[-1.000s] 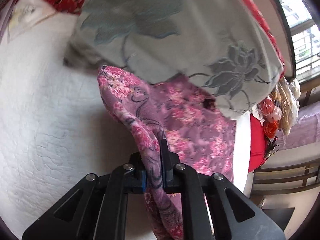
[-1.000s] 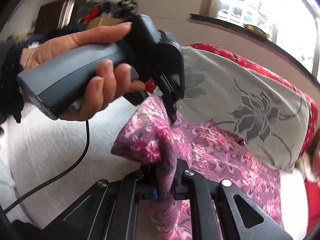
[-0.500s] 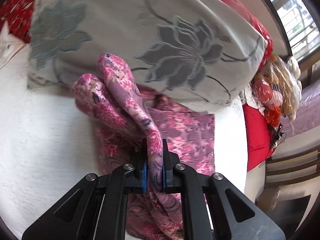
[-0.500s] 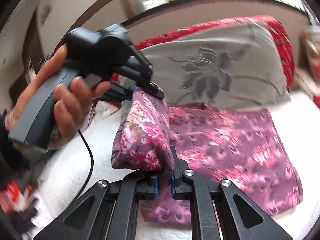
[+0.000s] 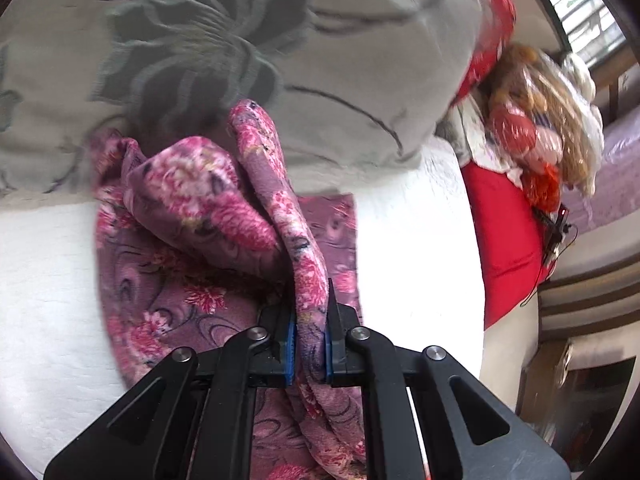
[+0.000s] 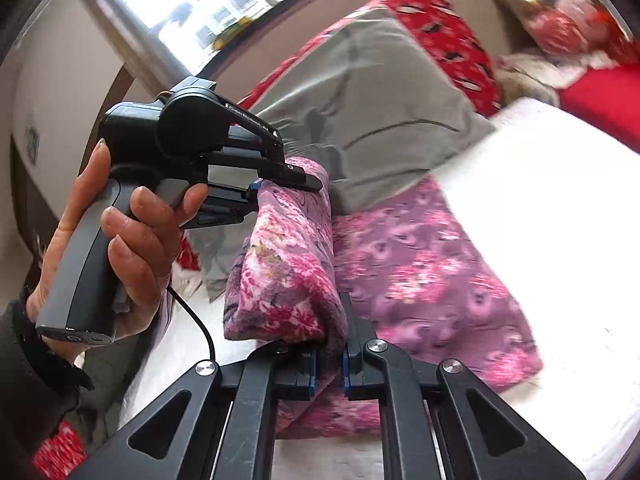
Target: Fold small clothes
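Note:
A pink and purple floral garment [image 5: 224,216] lies on a white quilted bed [image 5: 416,240]. My left gripper [image 5: 310,344] is shut on a raised edge of it. My right gripper [image 6: 327,364] is shut on another part of the same lifted edge of the garment [image 6: 288,264]. The lifted edge hangs doubled over the flat part [image 6: 424,264]. In the right wrist view the left gripper [image 6: 280,182] shows, held in a hand [image 6: 132,248], clamped on the far end of the fold.
A grey pillow with a flower pattern [image 5: 224,48] lies just behind the garment, over a red patterned pillow [image 6: 444,36]. A red cushion [image 5: 508,240] and a plastic-wrapped bundle [image 5: 540,120] sit at the right. A cable [image 6: 200,320] hangs from the left gripper.
Both grippers have carried the held edge over the flat part of the garment toward the grey pillow. The fold has come lower over the bed.

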Demonstrator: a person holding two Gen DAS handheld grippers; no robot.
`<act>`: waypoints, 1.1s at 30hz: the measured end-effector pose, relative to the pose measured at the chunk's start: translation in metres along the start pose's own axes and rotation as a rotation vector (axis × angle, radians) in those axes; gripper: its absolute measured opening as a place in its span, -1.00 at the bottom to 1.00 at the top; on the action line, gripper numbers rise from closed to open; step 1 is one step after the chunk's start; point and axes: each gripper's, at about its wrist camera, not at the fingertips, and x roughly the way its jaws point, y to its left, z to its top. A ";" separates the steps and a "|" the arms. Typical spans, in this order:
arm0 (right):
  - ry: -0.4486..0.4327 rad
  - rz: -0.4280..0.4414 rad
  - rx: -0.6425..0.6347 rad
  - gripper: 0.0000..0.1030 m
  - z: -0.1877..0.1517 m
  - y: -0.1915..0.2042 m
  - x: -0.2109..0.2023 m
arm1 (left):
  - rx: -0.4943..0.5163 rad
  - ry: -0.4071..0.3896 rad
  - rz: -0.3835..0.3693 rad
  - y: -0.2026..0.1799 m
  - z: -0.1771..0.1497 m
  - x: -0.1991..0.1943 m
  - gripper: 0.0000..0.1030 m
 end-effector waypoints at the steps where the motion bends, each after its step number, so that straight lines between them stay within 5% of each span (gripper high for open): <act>1: 0.001 -0.002 0.016 -0.86 -0.001 -0.005 -0.003 | 0.007 0.010 0.004 -0.006 -0.001 0.007 -0.85; 10: 0.073 -0.015 0.236 -0.85 -0.014 -0.073 0.004 | 0.015 0.102 0.022 -0.028 -0.004 0.059 -0.72; 16: 0.126 -0.043 0.316 -0.69 -0.022 -0.093 0.016 | -0.045 0.010 -0.100 -0.006 0.000 0.014 -0.34; 20: 0.149 -0.053 0.336 -0.63 -0.020 -0.097 0.005 | -0.081 -0.089 -0.085 0.038 0.000 -0.032 -0.18; 25: -0.074 -0.124 0.270 -0.51 0.016 -0.092 -0.047 | -0.150 -0.142 0.006 0.112 -0.020 -0.051 -0.16; 26: -0.089 -0.125 0.216 -0.34 0.033 -0.087 -0.047 | -0.181 -0.133 0.000 0.125 -0.025 -0.049 -0.16; 28: -0.007 -0.073 0.133 -0.10 0.065 -0.078 -0.015 | -0.244 -0.103 -0.034 0.144 -0.038 -0.040 -0.16; 31: 0.163 0.018 0.096 -0.10 0.097 -0.069 0.060 | -0.291 -0.083 -0.073 0.158 -0.058 -0.033 -0.16; 33: 0.228 -0.016 0.067 -0.10 0.103 -0.065 0.105 | -0.303 -0.076 -0.093 0.162 -0.065 -0.031 -0.16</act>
